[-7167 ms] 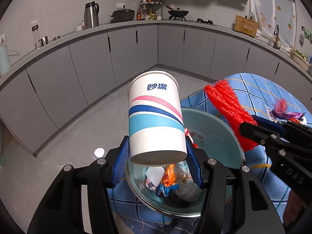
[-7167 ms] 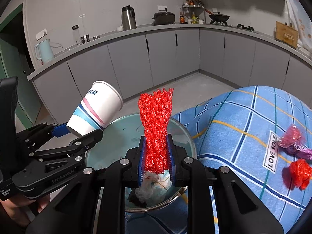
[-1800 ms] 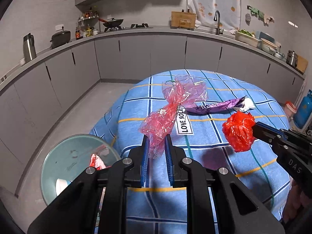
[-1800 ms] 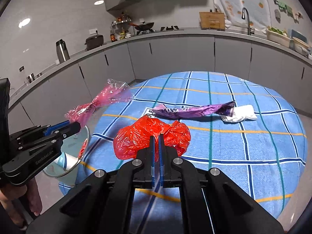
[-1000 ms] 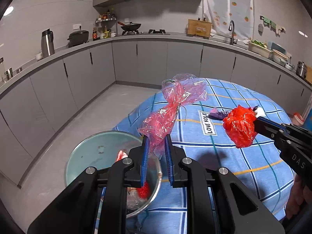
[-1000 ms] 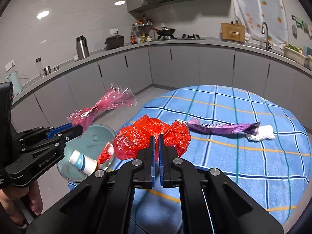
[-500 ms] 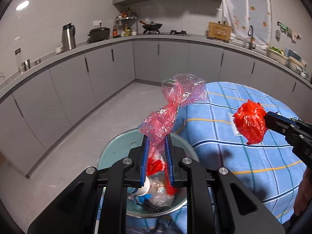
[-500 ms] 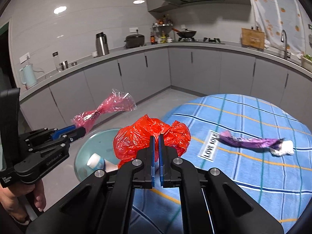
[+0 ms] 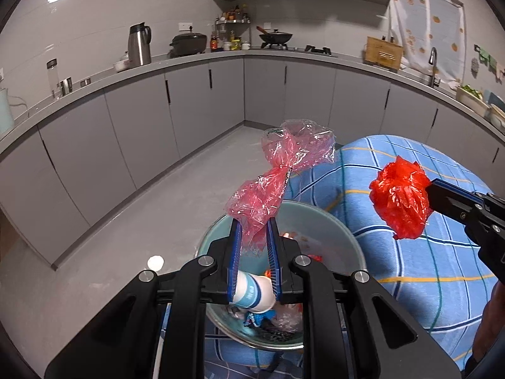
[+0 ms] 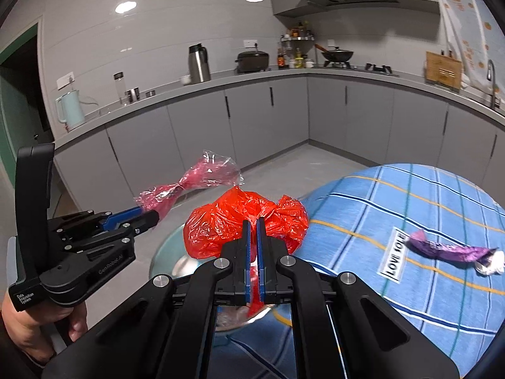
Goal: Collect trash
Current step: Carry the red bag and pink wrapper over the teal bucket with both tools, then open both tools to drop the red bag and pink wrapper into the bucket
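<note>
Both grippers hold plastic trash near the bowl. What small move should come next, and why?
Probably open the left gripper: its pink plastic wrap hangs right above the glass bowl that already holds trash, so it should drop in. The right gripper, shut on the red bag, can follow.

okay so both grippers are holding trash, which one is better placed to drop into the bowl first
Left, probably. The left gripper holds the pink wrapper directly over the bowl, while the right gripper holds the red bag nearer the bowl's rim.
</note>
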Motion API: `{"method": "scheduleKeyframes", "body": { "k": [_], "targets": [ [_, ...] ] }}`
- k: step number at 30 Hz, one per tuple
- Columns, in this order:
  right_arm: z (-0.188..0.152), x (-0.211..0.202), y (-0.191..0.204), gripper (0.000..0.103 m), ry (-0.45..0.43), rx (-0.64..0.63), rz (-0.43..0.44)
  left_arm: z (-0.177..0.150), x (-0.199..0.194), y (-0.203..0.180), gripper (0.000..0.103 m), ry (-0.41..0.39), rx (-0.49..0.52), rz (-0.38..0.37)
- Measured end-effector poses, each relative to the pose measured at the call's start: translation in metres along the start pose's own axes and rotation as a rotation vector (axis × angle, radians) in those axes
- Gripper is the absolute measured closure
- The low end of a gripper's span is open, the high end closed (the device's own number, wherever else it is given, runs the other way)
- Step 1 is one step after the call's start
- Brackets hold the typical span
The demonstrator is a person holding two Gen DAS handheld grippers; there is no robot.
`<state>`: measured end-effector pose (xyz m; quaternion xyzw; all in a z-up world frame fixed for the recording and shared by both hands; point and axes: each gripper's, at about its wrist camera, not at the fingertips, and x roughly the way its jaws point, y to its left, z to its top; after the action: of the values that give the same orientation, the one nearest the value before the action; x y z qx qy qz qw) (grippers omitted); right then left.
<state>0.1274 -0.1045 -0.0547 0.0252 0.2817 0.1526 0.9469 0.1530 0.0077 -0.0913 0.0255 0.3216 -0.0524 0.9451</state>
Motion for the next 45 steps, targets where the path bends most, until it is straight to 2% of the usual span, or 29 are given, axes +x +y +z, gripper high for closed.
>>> {"method": "scheduleKeyframes", "body": {
  "k": [10, 29, 33, 36, 37, 39, 45],
  "targets": [
    [0.0, 0.024, 0.018, 0.099, 0.028, -0.026, 0.043, -0.002, 0.007, 0.009, 0.086, 0.02, -0.024, 0.008],
    [-0.012, 0.056, 0.027, 0.098, 0.079, -0.048, 0.097, -0.011, 0.023, 0.014, 0.085, 0.067, -0.032, -0.006],
    [-0.015, 0.061, 0.03, 0.094, 0.087, -0.065, 0.099, -0.012, 0.026, 0.013, 0.082, 0.077, -0.028, -0.011],
    [-0.018, 0.063, 0.026, 0.083, 0.088, -0.057, 0.088, -0.014, 0.027, 0.013, 0.074, 0.08, -0.03, -0.006],
    [-0.019, 0.063, 0.024, 0.078, 0.086, -0.054, 0.077, -0.014, 0.027, 0.014, 0.067, 0.082, -0.032, -0.002],
    [-0.021, 0.064, 0.02, 0.074, 0.087, -0.04, 0.072, -0.015, 0.027, 0.014, 0.056, 0.078, -0.033, 0.004],
    [-0.02, 0.059, 0.009, 0.071, 0.077, -0.006, 0.051, -0.016, 0.027, 0.014, 0.053, 0.078, -0.035, 0.004]
  ]
}}
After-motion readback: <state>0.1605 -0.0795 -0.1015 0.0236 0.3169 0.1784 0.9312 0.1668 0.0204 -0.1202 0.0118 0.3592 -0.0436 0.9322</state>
